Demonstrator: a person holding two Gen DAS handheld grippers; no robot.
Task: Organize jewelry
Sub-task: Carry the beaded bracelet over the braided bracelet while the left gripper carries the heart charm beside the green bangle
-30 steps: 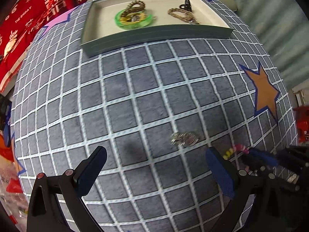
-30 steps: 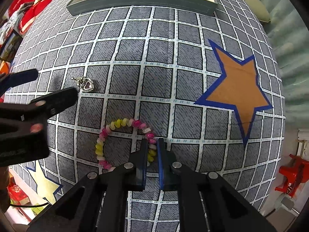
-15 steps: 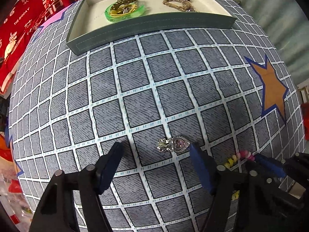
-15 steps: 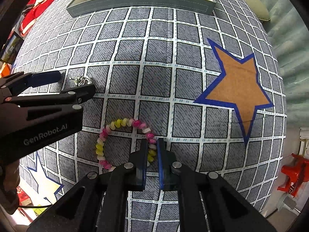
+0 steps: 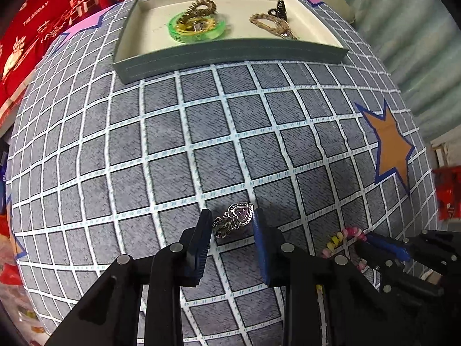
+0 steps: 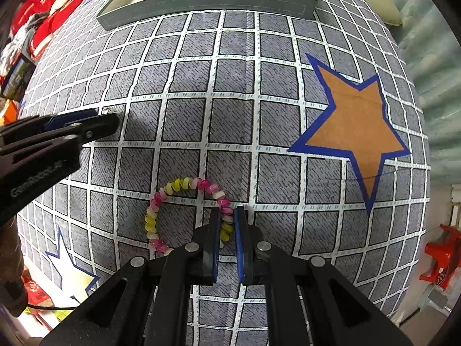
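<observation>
**Closing on the heart pendant while the bead bracelet sits pinched**

My left fingers [image 5: 230, 219] have just been narrowing and now stand partly open, one pad on each side of the heart pendant [image 5: 236, 219]. The right pad looks to be at the heart's edge, perhaps touching; the left pad is just beside the small dark bail. I would not call it gripped yet. The pendant lies flat on the grid-patterned cloth [image 5: 173, 150] covering the counter, toward the near edge and well away from the tray [image 5: 230, 53] at the far edge.

I judge the pendant light, hard and slick: a metal setting around a purple stone, with a loose bail that may swing. Lying so flat, it gives my pads little height to bite on. The best hold seems to be across the widest part of the heart, low against the cloth, squeezing gently so it does not skate out sideways or flip.

My right fingers [image 6: 227, 222] are all but closed, pinching one side of the bead bracelet [image 6: 187, 210], pink, yellow and white, which rests on the cloth near the near edge, beside the orange star [image 6: 354, 127]. The bracelet should be light and floppy; held by one point, the rest of the loop will likely droop and sway.

The tray already holds a green ring-shaped piece [image 5: 197, 27] and braided bands [image 5: 272, 24], so I take that as the destination.
</observation>
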